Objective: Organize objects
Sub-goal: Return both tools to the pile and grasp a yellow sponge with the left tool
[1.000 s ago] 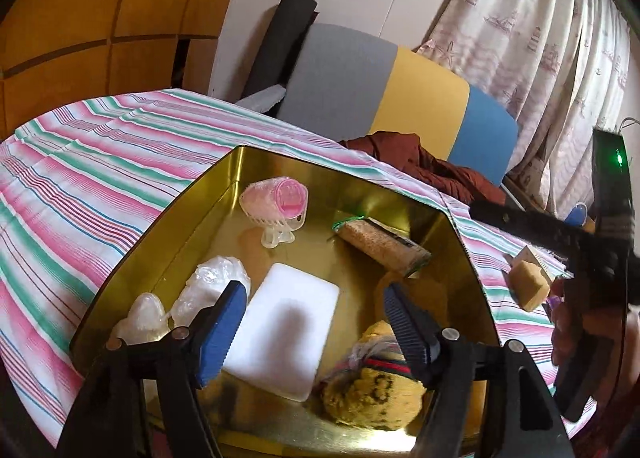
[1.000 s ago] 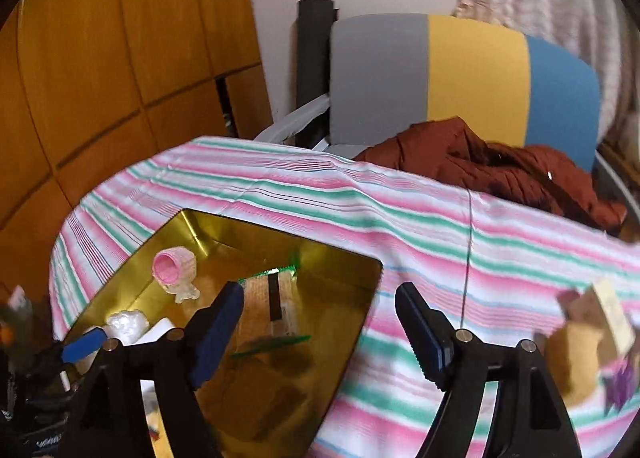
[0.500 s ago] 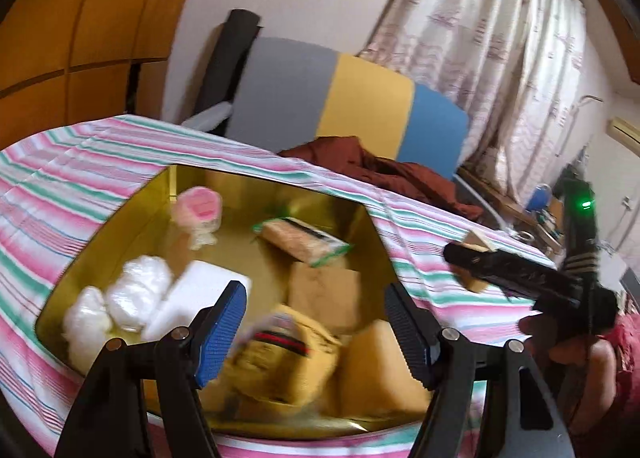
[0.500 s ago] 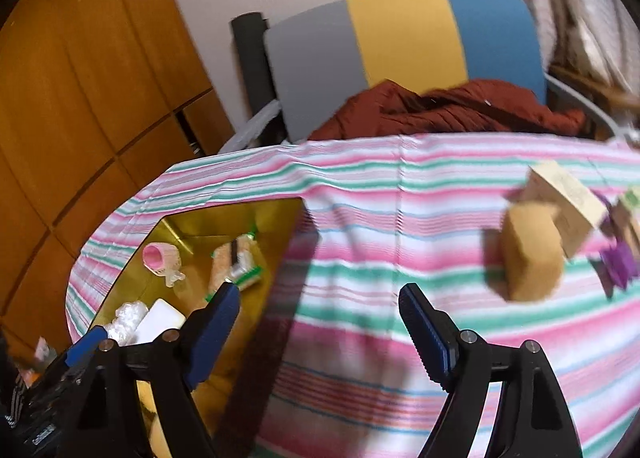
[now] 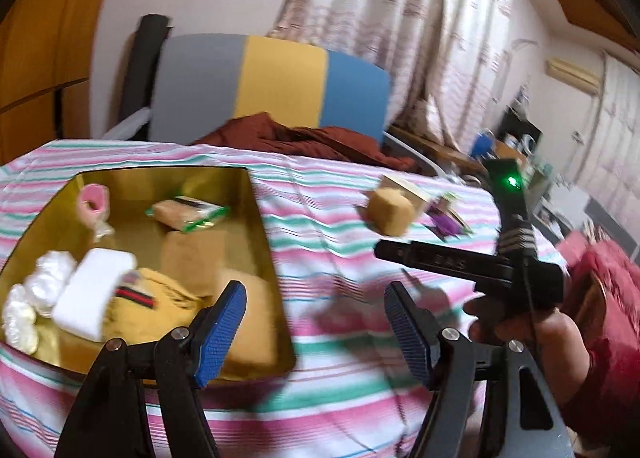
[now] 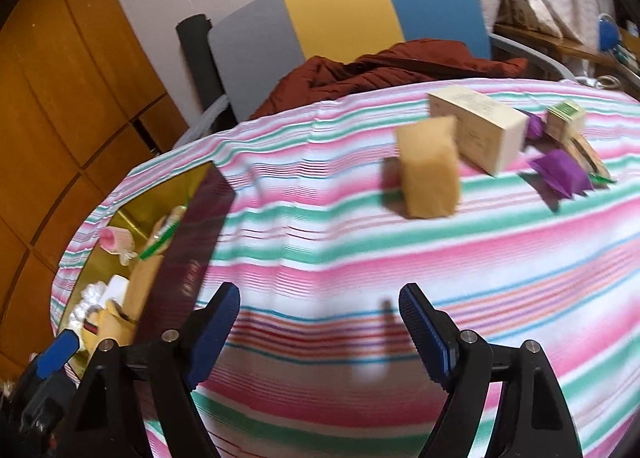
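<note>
Surface: striped tablecloth (image 6: 360,258) is covering the table; a gold tin (image 5: 264,226) is sitting at its left end, already holding several items.

Step, as judged: both grippers are heading for the loose pieces. A tan sponge block (image 6: 430,168), cream box (image 6: 480,130) and purple packet (image 6: 560,170) are waiting well apart from the tin.

Next: centring one gripper over the block.

Left gripper (image 5: 316,334): standing wide, holding nothing.

Right gripper (image 6: 320,334): jaws have just been opening, nothing between them.

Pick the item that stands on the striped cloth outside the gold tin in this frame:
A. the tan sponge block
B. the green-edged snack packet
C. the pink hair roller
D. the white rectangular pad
A: the tan sponge block stands on the striped cloth beside the cream box, well apart from the gold tin, which holds the roller, pad and packet.
</note>
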Available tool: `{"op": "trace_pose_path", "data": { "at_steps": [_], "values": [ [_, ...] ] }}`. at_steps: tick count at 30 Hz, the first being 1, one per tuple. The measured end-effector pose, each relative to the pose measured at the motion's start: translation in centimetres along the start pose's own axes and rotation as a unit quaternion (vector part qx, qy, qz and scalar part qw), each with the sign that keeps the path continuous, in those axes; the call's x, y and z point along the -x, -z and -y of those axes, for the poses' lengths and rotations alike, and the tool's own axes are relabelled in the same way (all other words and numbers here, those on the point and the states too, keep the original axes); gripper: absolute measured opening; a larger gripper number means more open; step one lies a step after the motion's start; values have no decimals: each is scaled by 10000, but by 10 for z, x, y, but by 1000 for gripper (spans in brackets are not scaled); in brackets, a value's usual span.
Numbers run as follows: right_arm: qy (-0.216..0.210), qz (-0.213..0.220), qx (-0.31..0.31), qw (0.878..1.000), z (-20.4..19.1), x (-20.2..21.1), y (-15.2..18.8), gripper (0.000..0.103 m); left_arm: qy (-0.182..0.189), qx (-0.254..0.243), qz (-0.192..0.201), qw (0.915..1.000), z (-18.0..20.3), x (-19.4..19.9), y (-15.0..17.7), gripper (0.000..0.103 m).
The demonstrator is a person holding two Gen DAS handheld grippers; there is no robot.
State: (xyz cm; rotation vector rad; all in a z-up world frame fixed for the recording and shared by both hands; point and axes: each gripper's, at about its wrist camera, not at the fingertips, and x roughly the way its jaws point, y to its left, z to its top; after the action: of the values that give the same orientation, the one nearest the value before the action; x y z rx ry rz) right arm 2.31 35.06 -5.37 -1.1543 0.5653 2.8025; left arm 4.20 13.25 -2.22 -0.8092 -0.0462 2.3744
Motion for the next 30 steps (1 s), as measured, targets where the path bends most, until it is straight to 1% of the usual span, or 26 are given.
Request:
{"op": "trace_pose_path", "data": {
  "at_steps": [5, 10, 13, 15, 18, 23, 30],
  "values": [
    [267, 80, -169, 9995, 29, 9, 7, 84, 307, -362, -281, 9985, 33, -10, 9, 73],
    [521, 123, -500, 9973, 66, 21, 11, 84, 526, -746, -438, 9949, 59, -19, 15, 73],
    [652, 217, -613, 9957, 83, 28, 11, 84, 585, -781, -611, 9934, 65, -29, 16, 73],
    [743, 267, -626, 9949, 91, 31, 11, 84, 617, -720, -747, 9927, 68, -38, 14, 73],
    [921, 293, -586, 9936, 104, 33, 7, 84, 632, -664, -849, 9922, 71, -48, 12, 73],
    [1256, 389, -434, 9904, 125, 29, -13, 84, 577, -778, -1057, 9897, 83, -64, 11, 73],
    [1565, 676, -380, 9846, 151, 23, -59, 84, 560, -842, -1157, 9881, 89, -71, 14, 73]
  ]
}}
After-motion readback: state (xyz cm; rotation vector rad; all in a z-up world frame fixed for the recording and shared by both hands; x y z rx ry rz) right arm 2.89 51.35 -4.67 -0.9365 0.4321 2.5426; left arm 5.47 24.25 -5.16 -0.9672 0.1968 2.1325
